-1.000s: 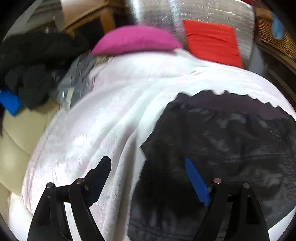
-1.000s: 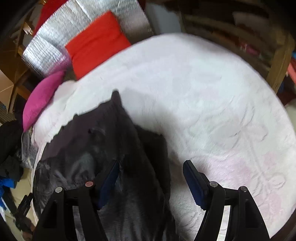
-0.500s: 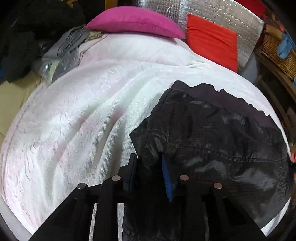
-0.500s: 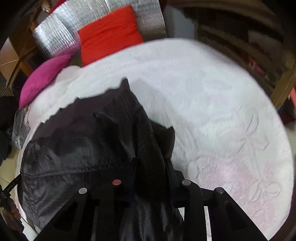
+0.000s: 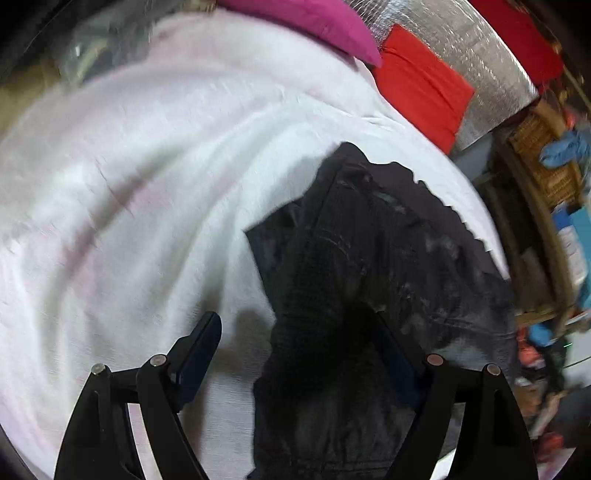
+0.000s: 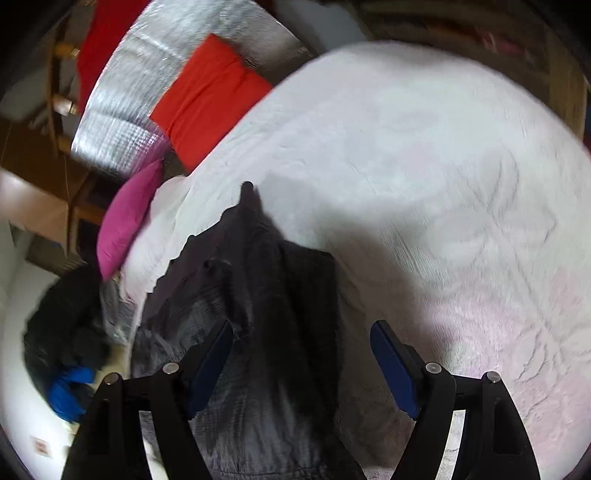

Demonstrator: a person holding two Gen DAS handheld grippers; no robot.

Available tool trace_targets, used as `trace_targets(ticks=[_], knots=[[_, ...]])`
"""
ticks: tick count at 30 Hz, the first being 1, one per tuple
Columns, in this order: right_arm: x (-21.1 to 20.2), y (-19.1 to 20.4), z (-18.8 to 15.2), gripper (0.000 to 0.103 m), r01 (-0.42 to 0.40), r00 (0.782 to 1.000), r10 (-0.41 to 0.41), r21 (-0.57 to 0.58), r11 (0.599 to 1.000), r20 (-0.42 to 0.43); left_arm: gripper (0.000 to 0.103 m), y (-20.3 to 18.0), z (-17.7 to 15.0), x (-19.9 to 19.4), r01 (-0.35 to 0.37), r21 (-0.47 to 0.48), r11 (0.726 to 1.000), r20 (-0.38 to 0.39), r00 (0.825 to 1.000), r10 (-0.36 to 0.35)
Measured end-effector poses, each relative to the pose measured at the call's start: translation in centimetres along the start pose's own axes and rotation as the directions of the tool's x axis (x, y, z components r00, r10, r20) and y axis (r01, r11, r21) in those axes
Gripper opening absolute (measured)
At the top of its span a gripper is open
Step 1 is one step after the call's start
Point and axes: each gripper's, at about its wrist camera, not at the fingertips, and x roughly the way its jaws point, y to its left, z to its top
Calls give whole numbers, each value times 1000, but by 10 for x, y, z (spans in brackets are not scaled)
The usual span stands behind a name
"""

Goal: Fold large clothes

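A black, slightly shiny garment [image 5: 388, 258] lies spread on the white bedspread [image 5: 129, 184]. In the left wrist view a raised fold of its left edge runs between the jaws of my left gripper [image 5: 299, 362]. They are opening wide and the pads do not press the cloth. In the right wrist view the garment [image 6: 258, 295] has a ridge along its right edge that lies between the jaws of my right gripper [image 6: 303, 369]. These jaws are opening too, with the blue pads [image 6: 395, 369] clear of the fabric.
At the head of the bed lie a magenta pillow [image 5: 314, 22], a red cushion [image 5: 421, 85] and a silver foil mat [image 5: 461, 48]. A wicker basket [image 5: 543, 158] stands at the right. A heap of dark clothes [image 6: 66, 325] sits beyond the bed's left side.
Half a second ago both grippers were pinched on folds of the garment. Both have since opened wide and let the cloth go. Each view has swung and sunk a little.
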Motion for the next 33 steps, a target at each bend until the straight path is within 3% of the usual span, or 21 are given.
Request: trace_targets(ticks=[5, 8, 15, 23, 27, 28, 29, 30, 33], knots=[[11, -18, 1, 80, -131, 990, 134, 66, 989, -48, 86, -1, -2, 10, 129, -22, 991, -67, 989, -130], [21, -22, 1, 80, -178, 978, 186, 94, 980, -93, 86, -11, -7, 20, 200, -4, 980, -120, 973, -199], [53, -11, -2, 81, -215, 956, 224, 65, 974, -189, 88, -28, -10, 29, 226, 48, 973, -148, 965, -217], [71, 7, -5, 101, -294, 932, 283, -17, 956, -226, 93, -21, -9, 33, 319, 35, 947, -169, 936, -309], [80, 20, -9, 103, -350, 906, 332, -26, 936, -263, 98, -25, -8, 37, 364, 27, 931, -172, 919, -354], [80, 22, -10, 103, -372, 895, 356, -11, 928, -270, 98, -28, -8, 38, 369, 28, 929, -174, 917, -359], [81, 29, -13, 103, -426, 865, 412, 14, 904, -286, 98, -31, -9, 39, 373, 29, 927, -174, 915, -363], [81, 35, -14, 103, -445, 856, 427, 6, 896, -291, 98, -35, -9, 38, 383, 35, 923, -173, 912, -372], [91, 44, -18, 103, -390, 882, 361, -41, 920, -304, 98, -47, -11, 37, 403, 75, 912, -170, 906, -387]])
